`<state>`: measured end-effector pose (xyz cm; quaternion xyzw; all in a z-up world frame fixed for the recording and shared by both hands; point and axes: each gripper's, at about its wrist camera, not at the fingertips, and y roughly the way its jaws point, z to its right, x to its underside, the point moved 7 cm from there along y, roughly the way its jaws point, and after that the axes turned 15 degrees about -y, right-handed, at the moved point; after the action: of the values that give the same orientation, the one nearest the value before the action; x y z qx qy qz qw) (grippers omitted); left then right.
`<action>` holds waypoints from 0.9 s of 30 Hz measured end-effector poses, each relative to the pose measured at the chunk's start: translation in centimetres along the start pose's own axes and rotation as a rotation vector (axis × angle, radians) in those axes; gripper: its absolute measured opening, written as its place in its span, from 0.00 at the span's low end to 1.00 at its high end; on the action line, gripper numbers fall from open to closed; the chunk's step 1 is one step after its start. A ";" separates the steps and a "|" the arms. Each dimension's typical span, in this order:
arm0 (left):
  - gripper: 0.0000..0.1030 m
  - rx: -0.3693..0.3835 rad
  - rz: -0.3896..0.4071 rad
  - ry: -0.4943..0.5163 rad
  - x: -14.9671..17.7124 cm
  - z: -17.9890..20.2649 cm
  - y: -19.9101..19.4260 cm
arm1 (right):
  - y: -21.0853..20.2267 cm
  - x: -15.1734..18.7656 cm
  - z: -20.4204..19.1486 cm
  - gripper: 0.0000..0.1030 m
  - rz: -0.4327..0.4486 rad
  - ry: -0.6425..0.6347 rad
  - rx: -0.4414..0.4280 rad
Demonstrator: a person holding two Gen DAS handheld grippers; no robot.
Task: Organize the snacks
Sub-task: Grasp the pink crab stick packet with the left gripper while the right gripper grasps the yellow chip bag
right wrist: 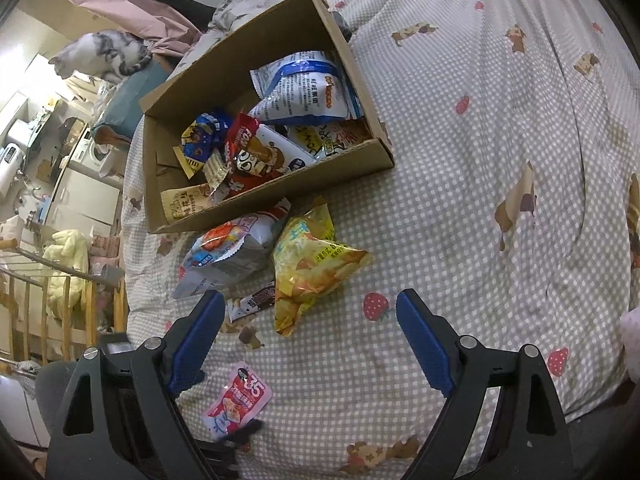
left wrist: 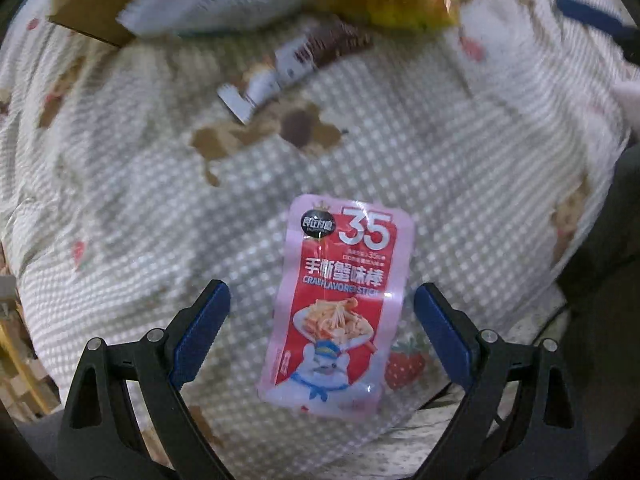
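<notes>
Left gripper (left wrist: 322, 312) nearest lens, jaws spread wide over pink-red crab stick pouch (left wrist: 340, 304), pads clear of it. Right gripper (right wrist: 310, 332) likewise agape, empty. Checked bedspread (right wrist: 460, 160) underneath. Cardboard box (right wrist: 256, 196) part-filled with snacks. Yellow chip bag (right wrist: 312, 268), white-blue bag (right wrist: 228, 256), small brown bar (right wrist: 256, 302) loose beside box. Pouch flat, nearest bed edge.

Bare bedspread (right wrist: 460, 184) right of crowded box (right wrist: 280, 192).

Pink-red crab stick packet (left wrist: 340, 304) lies flat on the checked bedspread (left wrist: 460, 160), label up.
</notes>
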<state>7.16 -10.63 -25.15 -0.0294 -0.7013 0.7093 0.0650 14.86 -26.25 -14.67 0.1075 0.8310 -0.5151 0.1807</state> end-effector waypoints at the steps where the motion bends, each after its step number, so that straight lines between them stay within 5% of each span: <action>1: 0.90 -0.002 -0.010 -0.002 -0.1 0.1 0.6 | 0.0 0.0 0.1 0.87 -0.001 0.002 0.001; 6: 0.87 0.043 -0.021 -0.034 -0.8 -0.1 0.7 | 0.1 -0.1 0.2 0.87 -0.002 0.007 -0.003; 11: 0.54 0.091 0.001 -0.049 -1.4 -0.8 -0.5 | 0.0 -0.2 0.5 0.87 0.001 0.020 -0.008; 27: 0.51 0.121 0.203 -0.312 -3.8 -7.7 -6.3 | 5.9 -0.3 1.6 0.87 -0.135 0.205 -0.138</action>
<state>12.23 -3.44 -19.15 0.0144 -0.6524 0.7490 -0.1146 17.61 -25.10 -19.98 0.0905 0.8838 -0.4542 0.0668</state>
